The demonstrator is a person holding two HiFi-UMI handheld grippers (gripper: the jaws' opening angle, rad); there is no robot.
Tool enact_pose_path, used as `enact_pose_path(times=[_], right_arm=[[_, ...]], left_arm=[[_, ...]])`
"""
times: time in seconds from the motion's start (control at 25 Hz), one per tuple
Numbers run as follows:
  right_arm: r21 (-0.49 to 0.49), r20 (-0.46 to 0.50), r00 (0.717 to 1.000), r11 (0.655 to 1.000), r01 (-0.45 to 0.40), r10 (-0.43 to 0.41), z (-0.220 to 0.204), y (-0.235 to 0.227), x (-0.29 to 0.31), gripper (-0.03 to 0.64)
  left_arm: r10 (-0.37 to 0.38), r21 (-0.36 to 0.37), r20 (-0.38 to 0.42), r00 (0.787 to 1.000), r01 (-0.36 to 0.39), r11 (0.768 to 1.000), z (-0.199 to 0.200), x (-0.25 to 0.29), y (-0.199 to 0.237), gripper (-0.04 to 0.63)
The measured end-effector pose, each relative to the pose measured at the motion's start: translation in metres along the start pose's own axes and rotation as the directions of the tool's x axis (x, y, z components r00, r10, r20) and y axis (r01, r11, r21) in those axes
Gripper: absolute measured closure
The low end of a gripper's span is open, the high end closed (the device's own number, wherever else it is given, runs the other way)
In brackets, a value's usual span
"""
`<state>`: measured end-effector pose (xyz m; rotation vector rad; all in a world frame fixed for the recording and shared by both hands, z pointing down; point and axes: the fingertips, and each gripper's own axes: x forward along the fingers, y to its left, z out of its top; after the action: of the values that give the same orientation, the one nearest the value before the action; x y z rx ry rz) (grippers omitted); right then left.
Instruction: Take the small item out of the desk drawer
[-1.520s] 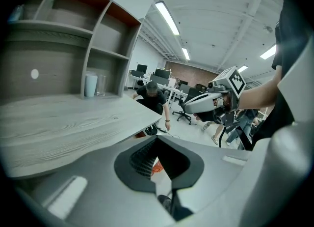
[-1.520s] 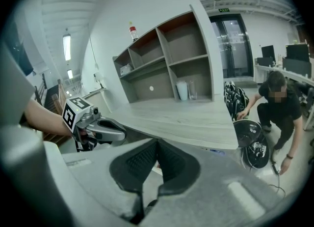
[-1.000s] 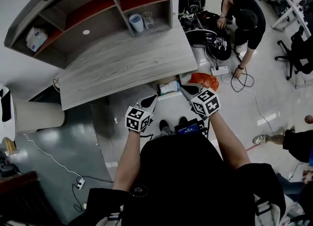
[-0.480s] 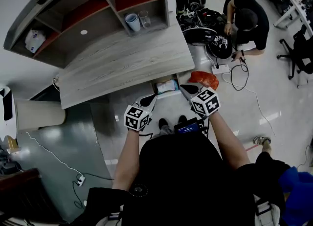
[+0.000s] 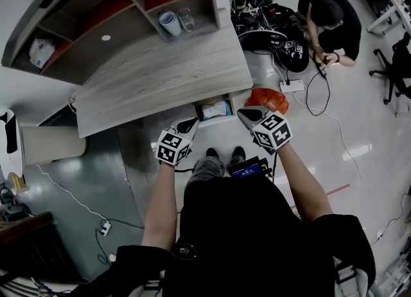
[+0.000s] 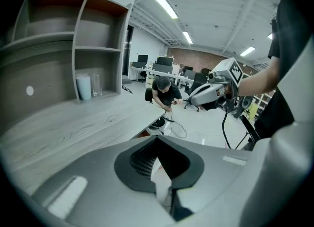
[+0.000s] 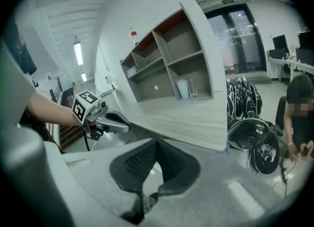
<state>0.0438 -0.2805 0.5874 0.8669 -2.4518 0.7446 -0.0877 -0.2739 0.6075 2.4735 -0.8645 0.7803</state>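
Under the front edge of the wooden desk (image 5: pixel 160 77) a drawer (image 5: pixel 217 122) stands open. A small pale blue and white item (image 5: pixel 215 108) lies inside it. My left gripper (image 5: pixel 191 123) hovers just left of the drawer front, shut and empty. On the other side of the drawer, my right gripper (image 5: pixel 243 113) is also shut with nothing in it. In the left gripper view the left gripper (image 6: pixel 157 137) points along the desk edge, and the right gripper (image 6: pixel 208 93) shows beyond. The right gripper view shows its own tips (image 7: pixel 157 141) meeting, with the left gripper (image 7: pixel 110 120) opposite.
An orange bag (image 5: pixel 268 101) lies on the floor right of the drawer. Black bags and helmets (image 5: pixel 266 26) are piled past the desk end, where a person (image 5: pixel 327 16) crouches by a power strip (image 5: pixel 292 86). Cups (image 5: pixel 170 24) stand in the shelf unit. My legs are below the drawer.
Both grippers have shifted a little and dipped beside the open drawer. A passer-by at the right edge has left the view. The crouching person has moved slightly.
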Motion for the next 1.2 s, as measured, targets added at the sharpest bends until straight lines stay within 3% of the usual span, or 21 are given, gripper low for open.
enact_pose_path(times=[0.2, 0.44, 0.64, 1.2], right_arm=[[-0.011, -0.008, 1.0, 1.0, -0.023, 0.022, -0.001, -0.004, 0.011, 0.62], [0.001, -0.029, 0.999, 1.0, -0.02, 0.02, -0.012, -0.015, 0.028, 0.62], [0.02, -0.047, 0.999, 0.999, -0.026, 0.027, -0.022, -0.02, 0.05, 0.62], [0.039, -0.061, 0.997, 0.998, -0.053, 0.055, -0.042, -0.027, 0.08, 0.62]], left_arm=[[-0.01, 0.107, -0.109, 0.994, 0.022, 0.994, -0.016, 0.022, 0.009, 0.595], [-0.028, 0.226, -0.215, 0.976, 0.078, 0.971, -0.044, 0.06, 0.018, 0.594], [-0.023, 0.283, -0.277, 0.96, 0.105, 0.953, -0.066, 0.085, 0.027, 0.594], [0.007, 0.388, -0.431, 0.903, 0.178, 0.905, -0.118, 0.148, 0.039, 0.463]])
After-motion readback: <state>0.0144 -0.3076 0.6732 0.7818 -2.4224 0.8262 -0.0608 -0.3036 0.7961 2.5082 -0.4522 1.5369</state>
